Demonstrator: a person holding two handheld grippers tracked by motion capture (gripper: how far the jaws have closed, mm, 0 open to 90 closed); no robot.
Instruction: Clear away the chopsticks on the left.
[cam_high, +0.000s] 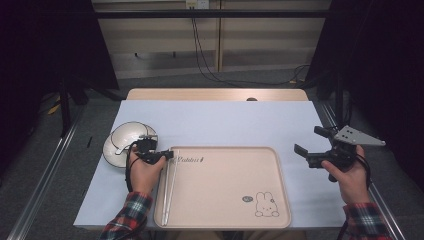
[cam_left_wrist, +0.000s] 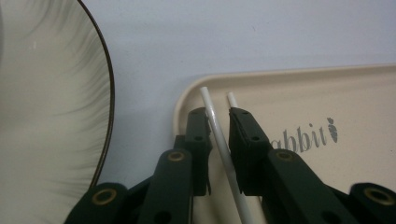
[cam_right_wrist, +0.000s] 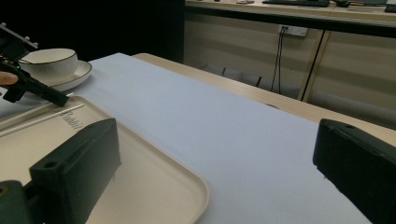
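Left tool (cam_left_wrist: 219, 116) slightly parted around chopstick (cam_left_wrist: 219, 135), right tool (cam_high: 312, 145) wide, empty

Chopsticks (cam_left_wrist: 219, 135): smooth, glossy white, plastic-like. Tray (cam_high: 225, 220): matt beige plastic with printed grey lettering and a rabbit drawing. Bowl (cam_right_wrist: 49, 60) and saucer (cam_right_wrist: 77, 74): glazed white ceramic, dark rim line, soft sheen. Table (cam_high: 225, 120): matt pale sheet over a wood-look top. Left tongs (cam_left_wrist: 218, 122): matt black plastic, brass-coloured rivets. Sleeve (cam_high: 127, 215): plaid cloth.
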